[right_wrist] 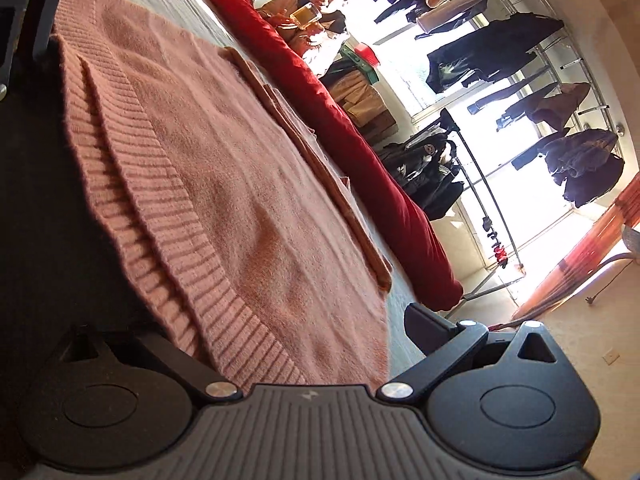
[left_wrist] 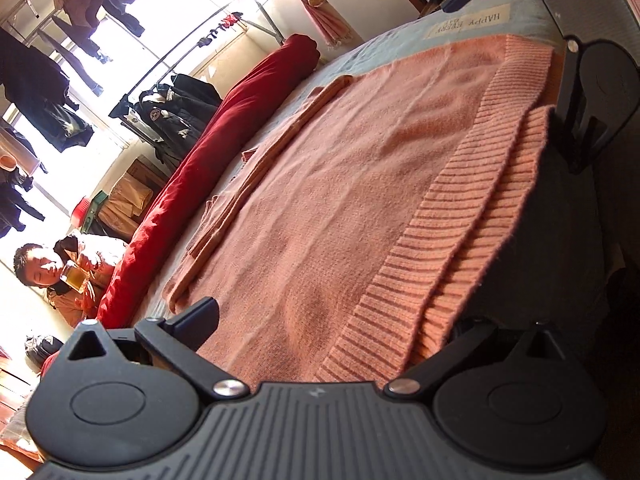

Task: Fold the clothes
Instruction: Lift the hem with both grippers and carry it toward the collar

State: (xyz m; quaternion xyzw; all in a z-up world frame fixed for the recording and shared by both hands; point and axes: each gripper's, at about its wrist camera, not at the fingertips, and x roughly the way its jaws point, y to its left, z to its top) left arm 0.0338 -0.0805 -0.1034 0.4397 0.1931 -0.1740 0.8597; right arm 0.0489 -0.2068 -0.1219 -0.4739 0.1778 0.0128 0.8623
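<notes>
Pink sweater (left_wrist: 328, 184), spread flat on the grey-blue bed cover (left_wrist: 400, 46), sleeves tucked in along the far side toward 10 o'clock, ribbed hem (left_wrist: 420, 248) hanging over the near edge; looks like the stage just ahead of the bottom-to-top fold. Left gripper (left_wrist: 332, 336) and right gripper (right_wrist: 280, 332) both wide open, straddling the hem at its two ends, gripping nothing. Next, probably: close on both hem layers, lift evenly, carry toward 12 o'clock.
</notes>
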